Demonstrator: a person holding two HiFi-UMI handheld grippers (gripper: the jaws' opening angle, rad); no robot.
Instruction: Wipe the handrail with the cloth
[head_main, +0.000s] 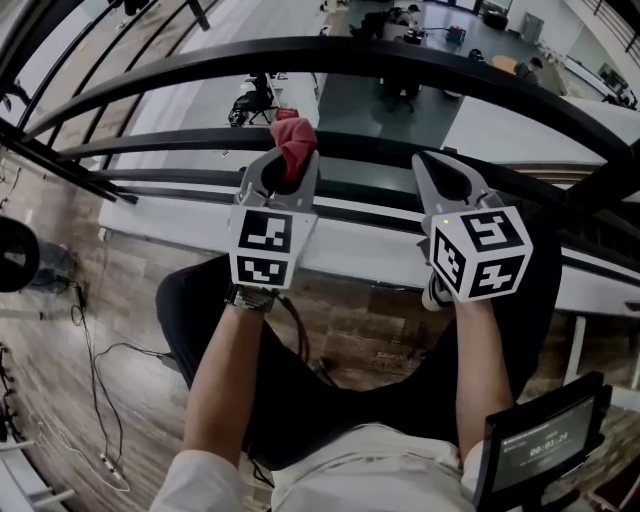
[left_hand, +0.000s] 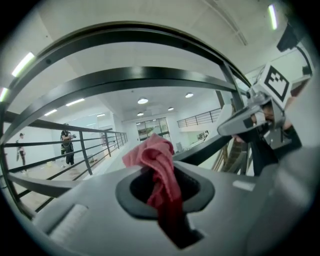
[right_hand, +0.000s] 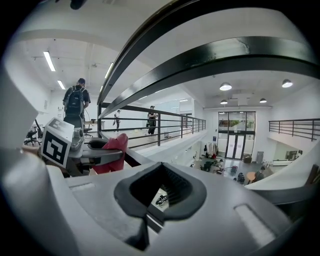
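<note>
The black handrail (head_main: 330, 55) arcs across the top of the head view, with thinner black bars (head_main: 180, 142) below it. My left gripper (head_main: 284, 165) is shut on a red cloth (head_main: 293, 138), whose bunched end sticks out past the jaw tips beside a lower bar; whether it touches is unclear. In the left gripper view the cloth (left_hand: 152, 155) is pinched in the jaws, below the bars (left_hand: 150, 79). My right gripper (head_main: 432, 165) is shut and holds nothing, level with the left one. The right gripper view shows its bare jaws (right_hand: 161, 169) and the cloth (right_hand: 114, 148) to the left.
Beyond the railing is a drop to a lower floor with desks and chairs (head_main: 400, 90). A white ledge (head_main: 370, 255) runs under the bars. Cables (head_main: 95, 370) lie on the wood floor at left. A small screen (head_main: 545, 440) sits at lower right. People (right_hand: 76, 102) stand on the walkway.
</note>
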